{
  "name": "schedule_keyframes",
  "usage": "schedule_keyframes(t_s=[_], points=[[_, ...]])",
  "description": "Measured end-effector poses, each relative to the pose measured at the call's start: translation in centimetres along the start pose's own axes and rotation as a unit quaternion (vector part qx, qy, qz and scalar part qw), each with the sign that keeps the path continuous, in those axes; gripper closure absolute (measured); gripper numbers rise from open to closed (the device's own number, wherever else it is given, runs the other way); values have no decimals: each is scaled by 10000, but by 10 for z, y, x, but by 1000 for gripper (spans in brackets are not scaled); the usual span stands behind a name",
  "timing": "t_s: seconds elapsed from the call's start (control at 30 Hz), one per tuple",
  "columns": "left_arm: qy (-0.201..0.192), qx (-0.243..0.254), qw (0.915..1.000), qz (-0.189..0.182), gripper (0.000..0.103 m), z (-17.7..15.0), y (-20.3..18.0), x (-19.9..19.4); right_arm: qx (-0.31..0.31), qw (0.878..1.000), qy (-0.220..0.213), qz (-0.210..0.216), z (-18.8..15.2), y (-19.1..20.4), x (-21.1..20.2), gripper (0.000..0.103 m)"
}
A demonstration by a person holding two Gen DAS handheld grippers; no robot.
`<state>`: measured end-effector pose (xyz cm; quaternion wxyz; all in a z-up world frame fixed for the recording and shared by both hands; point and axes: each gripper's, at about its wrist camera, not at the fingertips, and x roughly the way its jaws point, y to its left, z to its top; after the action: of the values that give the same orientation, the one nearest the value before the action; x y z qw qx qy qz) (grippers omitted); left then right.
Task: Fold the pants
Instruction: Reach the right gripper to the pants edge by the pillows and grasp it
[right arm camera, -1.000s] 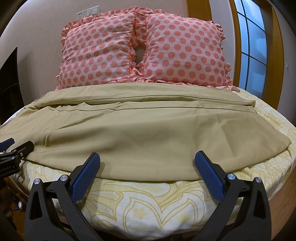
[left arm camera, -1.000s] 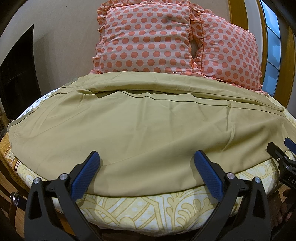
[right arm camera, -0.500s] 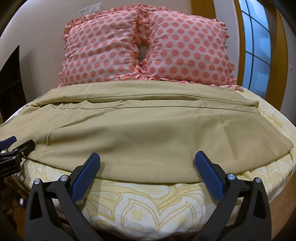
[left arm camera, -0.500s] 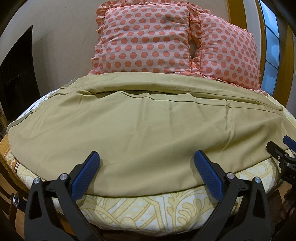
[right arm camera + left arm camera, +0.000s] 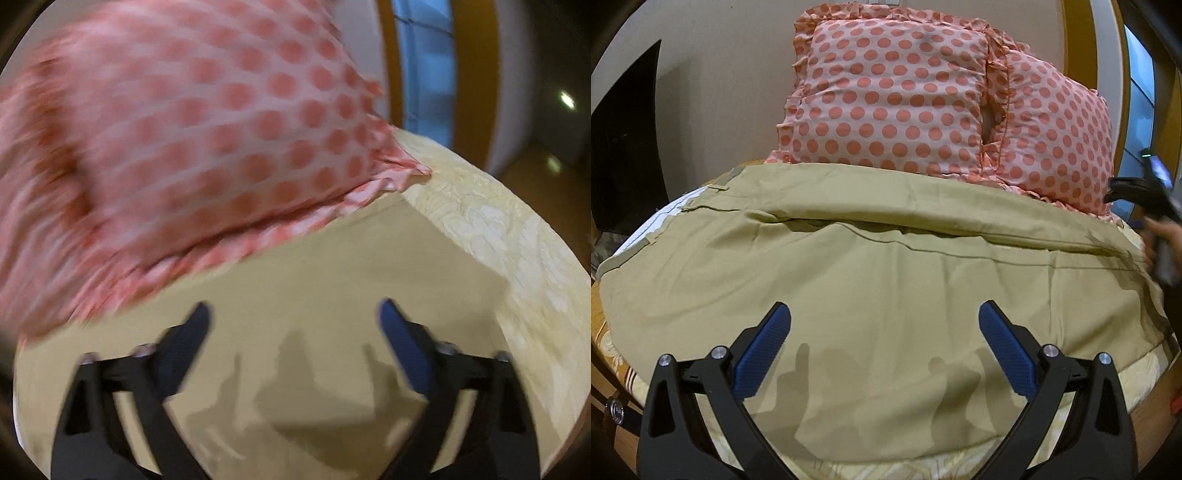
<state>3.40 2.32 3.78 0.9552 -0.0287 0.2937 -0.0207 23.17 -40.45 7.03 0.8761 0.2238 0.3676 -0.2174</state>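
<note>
Khaki pants (image 5: 886,266) lie spread flat across the bed, waistband at the left, legs running to the right. My left gripper (image 5: 884,325) is open and empty, low over the near part of the pants. My right gripper (image 5: 293,325) is open and empty, above the far right end of the pants (image 5: 332,280) close to the pillow; that view is blurred by motion. The right gripper's body also shows at the right edge of the left wrist view (image 5: 1145,199).
Two pink polka-dot pillows (image 5: 886,96) (image 5: 184,129) stand against the wall at the head of the bed. The yellow patterned bedsheet (image 5: 517,236) shows around the pants. A window (image 5: 424,74) is at the far right. A dark opening (image 5: 624,147) is at the left.
My right gripper has swung fast forward and right, from the near bed edge to the far right end of the pants by the pillow. My left gripper has moved forward over the pants.
</note>
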Motion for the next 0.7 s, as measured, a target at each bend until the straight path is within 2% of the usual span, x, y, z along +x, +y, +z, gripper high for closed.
schedule_keyframes(t_s=[0.07, 0.17, 0.23, 0.27, 0.3, 0.33, 0.37, 0.4, 0.47, 0.57, 0.63, 0.7], points=[[-4, -3, 10000, -15, 2, 5, 1, 3, 374, 9981, 269, -399, 26, 0, 40, 28], [-57, -8, 10000, -9, 2, 12, 3, 7, 794, 9918, 554, -833, 45, -6, 81, 29], [-75, 2, 10000, -16, 2, 16, 4, 9, 836, 9877, 724, -1102, 49, -8, 100, 29], [-79, 18, 10000, -12, 2, 18, 4, 11, 569, 9871, 593, -1375, 49, -4, 104, 40], [-77, 40, 10000, -7, 2, 19, 4, 13, 467, 9872, 539, -1430, 48, -5, 105, 44], [-78, 55, 10000, -6, 2, 20, 4, 14, 460, 9890, 416, -1342, 45, -8, 103, 55], [-84, 70, 9999, -10, 2, 21, 5, 14, 455, 9895, 351, -1330, 44, -11, 102, 73], [-91, 54, 9999, -16, 2, 22, 5, 14, 480, 9918, 242, -1156, 41, -19, 100, 78], [-134, 42, 9999, -41, 2, 24, 7, 14, 701, 9946, 175, -749, 38, -38, 96, 96], [-194, -11, 9998, -6, 2, 27, 12, 12, 1396, 9899, -37, 239, 31, -63, 74, 99], [-257, -109, 9996, 32, 2, 30, 19, 8, 1513, 9855, -281, 715, 25, -73, 49, 99], [-324, -227, 9992, -3, 2, 32, 27, 4, 1617, 9734, -611, 1501, 5, -92, 4, 99]])
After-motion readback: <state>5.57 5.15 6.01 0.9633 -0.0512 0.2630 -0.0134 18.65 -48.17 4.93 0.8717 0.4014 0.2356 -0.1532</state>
